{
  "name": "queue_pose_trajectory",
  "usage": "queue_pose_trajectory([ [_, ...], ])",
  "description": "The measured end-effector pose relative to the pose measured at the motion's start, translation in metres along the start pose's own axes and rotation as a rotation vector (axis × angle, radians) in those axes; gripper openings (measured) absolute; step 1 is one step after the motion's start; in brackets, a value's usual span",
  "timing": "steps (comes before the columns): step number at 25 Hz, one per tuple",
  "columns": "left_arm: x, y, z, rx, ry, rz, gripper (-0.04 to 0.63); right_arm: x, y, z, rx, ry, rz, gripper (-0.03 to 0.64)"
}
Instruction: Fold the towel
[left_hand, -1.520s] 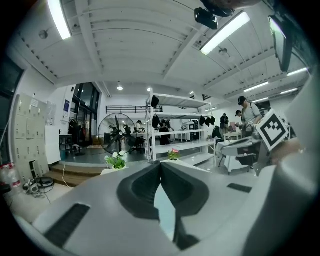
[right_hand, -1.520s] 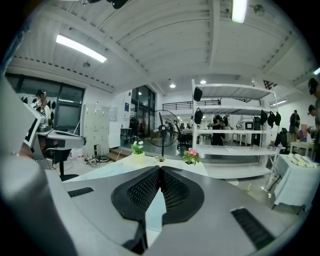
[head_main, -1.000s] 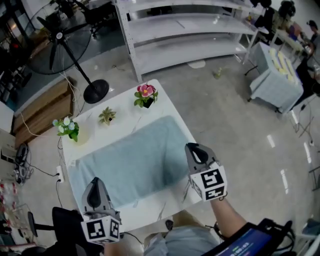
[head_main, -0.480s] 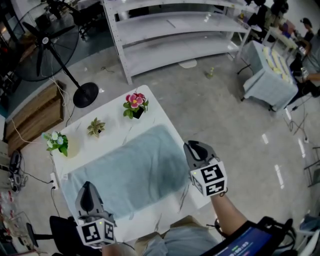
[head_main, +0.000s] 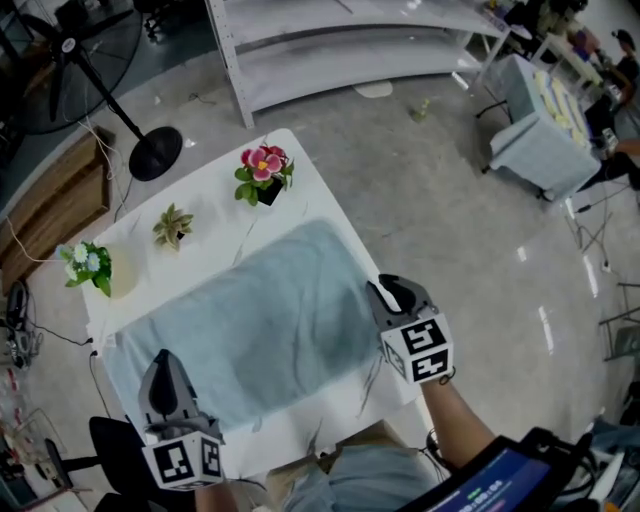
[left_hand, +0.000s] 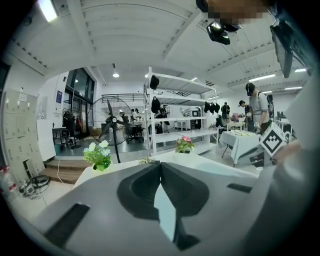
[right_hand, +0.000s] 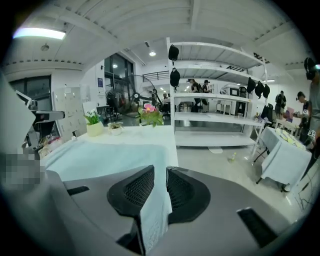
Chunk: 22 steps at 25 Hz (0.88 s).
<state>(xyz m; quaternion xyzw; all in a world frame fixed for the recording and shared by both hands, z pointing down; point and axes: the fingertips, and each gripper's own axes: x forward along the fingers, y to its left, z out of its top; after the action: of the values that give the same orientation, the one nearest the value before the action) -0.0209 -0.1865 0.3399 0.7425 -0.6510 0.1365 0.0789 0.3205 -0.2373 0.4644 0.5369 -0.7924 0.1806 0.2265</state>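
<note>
The near corners of the towel (head_main: 250, 325) are partly hidden in the head view by the two grippers. The hand behind the left gripper (head_main: 163, 362) is cut off by the lower edge. That gripper's jaws are seen pressed together at the tips, with nothing pinched. The right gripper (head_main: 386, 290) is held with its jaws slightly parted, having just been opening. Only a strip of towel below is seen through the gap, ungripped.

The towel, pale blue-green and softly napped, is spread flat ahead of both grippers on a smooth white rectangular table (head_main: 205, 195). Three small potted plants (head_main: 262, 172) are lined up beyond it. Further off are a glossy grey floor (head_main: 450, 180), white metal shelving (head_main: 350, 50) and a black standing fan (head_main: 100, 70), cropped at the top.
</note>
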Motion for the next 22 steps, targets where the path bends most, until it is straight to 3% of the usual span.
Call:
queue_pose_trajectory([
  [11,0.01,-0.007,-0.039,-0.016,0.061,-0.024,0.008,0.01,-0.005,-0.06,0.023,0.171,-0.021,0.121],
  [13,0.01,-0.006,-0.04,-0.02,0.06,-0.021,0.008,0.013,-0.004,-0.063,0.015,0.209,-0.028,0.112],
  [15,0.009,-0.003,-0.041,-0.028,0.054,-0.015,0.008,0.016,-0.001,-0.063,0.047,0.228,-0.021,0.051],
  [19,-0.002,0.004,-0.041,-0.057,0.042,-0.003,0.008,0.013,0.005,-0.044,0.126,0.178,-0.008,0.032],
  [22,-0.016,0.015,-0.04,-0.066,0.033,0.007,0.008,0.003,0.02,-0.015,0.125,0.119,0.006,0.032],
])
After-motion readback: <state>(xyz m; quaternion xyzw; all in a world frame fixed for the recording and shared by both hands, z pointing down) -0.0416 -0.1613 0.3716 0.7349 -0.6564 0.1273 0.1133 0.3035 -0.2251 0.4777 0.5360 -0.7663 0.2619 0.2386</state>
